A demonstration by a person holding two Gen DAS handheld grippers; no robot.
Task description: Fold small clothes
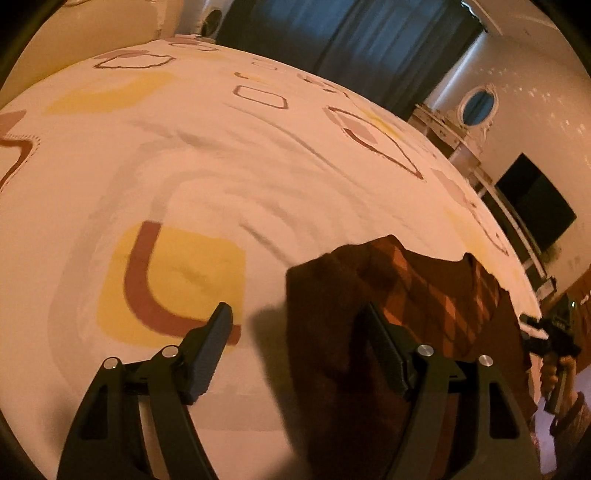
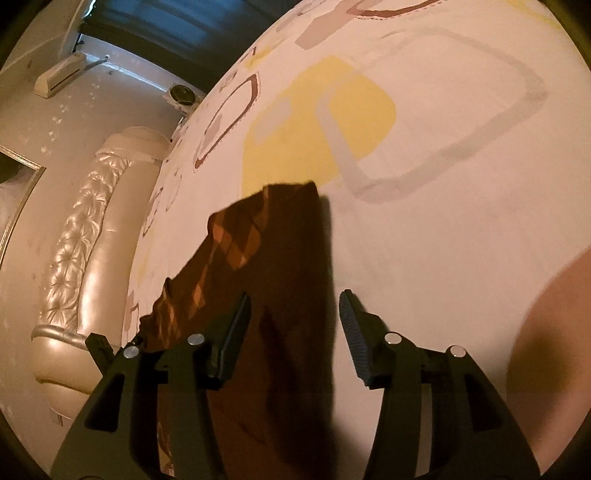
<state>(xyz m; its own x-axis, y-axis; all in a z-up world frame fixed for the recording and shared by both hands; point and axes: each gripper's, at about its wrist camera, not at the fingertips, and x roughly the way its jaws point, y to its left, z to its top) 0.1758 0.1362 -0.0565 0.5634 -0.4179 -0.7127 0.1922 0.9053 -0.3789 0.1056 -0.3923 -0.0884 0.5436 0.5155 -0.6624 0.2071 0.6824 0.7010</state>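
A dark brown garment with an orange check pattern (image 1: 399, 295) lies folded on the bed sheet (image 1: 221, 166), which is white with yellow, brown and grey shapes. My left gripper (image 1: 295, 308) hovers open over the garment's left edge. Its right finger is above the cloth and its left finger above bare sheet. In the right wrist view the same garment (image 2: 280, 251) runs as a long dark strip under my right gripper (image 2: 294, 295). That gripper is open too, and nothing is pinched between its pads.
A tufted cream headboard (image 2: 85, 229) borders the bed. Dark blue curtains (image 1: 351, 33), a dresser with an oval mirror (image 1: 478, 105) and a dark screen (image 1: 535, 206) stand beyond it. A hand (image 1: 554, 373) shows at the right edge. A blurred limb (image 2: 546, 332) fills the lower right.
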